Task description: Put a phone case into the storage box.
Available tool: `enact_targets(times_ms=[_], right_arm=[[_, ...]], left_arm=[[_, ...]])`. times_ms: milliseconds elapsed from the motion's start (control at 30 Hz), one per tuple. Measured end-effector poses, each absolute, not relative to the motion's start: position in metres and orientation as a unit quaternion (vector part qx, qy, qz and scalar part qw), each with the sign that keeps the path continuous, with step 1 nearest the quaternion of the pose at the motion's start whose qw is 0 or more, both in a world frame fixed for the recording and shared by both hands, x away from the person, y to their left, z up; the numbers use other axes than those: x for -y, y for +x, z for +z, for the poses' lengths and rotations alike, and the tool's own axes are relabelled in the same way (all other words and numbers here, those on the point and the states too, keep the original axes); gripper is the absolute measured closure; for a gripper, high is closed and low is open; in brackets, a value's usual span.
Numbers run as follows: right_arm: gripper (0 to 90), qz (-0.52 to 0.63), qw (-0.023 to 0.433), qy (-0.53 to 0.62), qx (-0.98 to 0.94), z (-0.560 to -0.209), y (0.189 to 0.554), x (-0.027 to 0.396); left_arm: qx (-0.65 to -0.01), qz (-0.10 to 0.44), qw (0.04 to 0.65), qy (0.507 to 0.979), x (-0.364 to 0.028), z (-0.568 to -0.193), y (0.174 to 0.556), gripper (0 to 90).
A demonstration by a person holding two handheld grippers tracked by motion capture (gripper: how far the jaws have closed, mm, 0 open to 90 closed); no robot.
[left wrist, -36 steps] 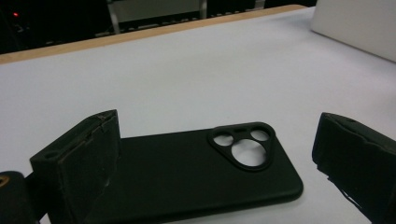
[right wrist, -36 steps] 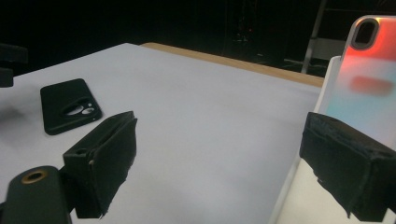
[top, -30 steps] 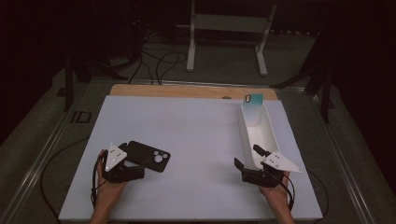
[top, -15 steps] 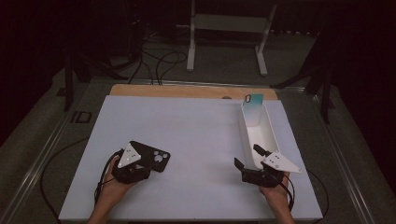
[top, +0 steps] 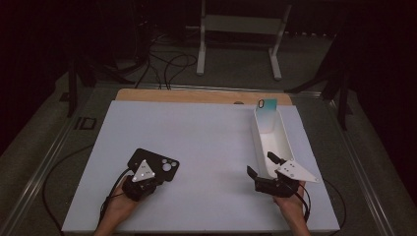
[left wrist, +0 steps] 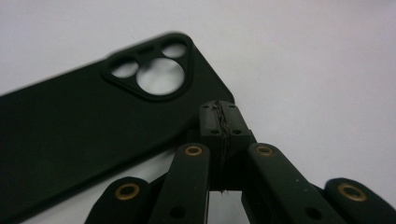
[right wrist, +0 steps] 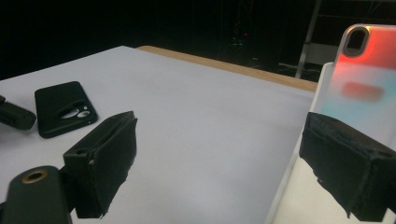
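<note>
Change: since the earlier frames the left gripper (top: 146, 178) has come forward and down over the near end of the black phone case (top: 156, 163), and its jaws have just been closing; the right gripper (top: 261, 168) has kept its place.
Left gripper: clenched. In the left gripper view its two pads (left wrist: 219, 122) meet face to face with nothing between them, their tips right at the corner edge of the case; whether they touch it I cannot tell.
Black phone case: lies flat on the white table (top: 211, 147), in the near left part, back side up, its camera cut-outs (left wrist: 154, 70) at the far right end. In the high view the gripper's grey plate covers its near end.
Right gripper: released, jaws spread wide. In the right gripper view one jaw stands over the bare table and the other over the white tray (top: 275, 145), with the tray's near left wall between them and untouched.
White tray: long and narrow, at the right side of the table, running from near to far.
Second case: a pale, translucent phone case (top: 268, 109) stands upright at the tray's far end, tinted red and blue-green.
Hands: one on each gripper, entering from the near edge.
</note>
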State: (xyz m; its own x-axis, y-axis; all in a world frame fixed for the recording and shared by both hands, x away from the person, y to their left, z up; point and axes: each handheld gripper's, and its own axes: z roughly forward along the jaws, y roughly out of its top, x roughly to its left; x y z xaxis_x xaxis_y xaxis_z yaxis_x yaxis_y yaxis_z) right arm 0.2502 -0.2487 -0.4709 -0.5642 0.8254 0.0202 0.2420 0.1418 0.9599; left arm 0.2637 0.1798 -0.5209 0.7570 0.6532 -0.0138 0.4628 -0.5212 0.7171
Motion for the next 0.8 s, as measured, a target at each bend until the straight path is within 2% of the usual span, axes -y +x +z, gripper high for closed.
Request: enact_targets(times_ms=[367,800], right_arm=[[10.8,0.535,0.272,0.378,-0.705,-0.471,0.251,0.247],[10.9,0.533,0.269,0.378,-0.708,-0.473,0.252,0.247]], left_arm=[[-0.329,0.156,0.347,0.864,-0.165,-0.525,0.279,89.8],[-0.423,0.192,0.321,0.825,-0.156,-0.523,0.342,89.7]])
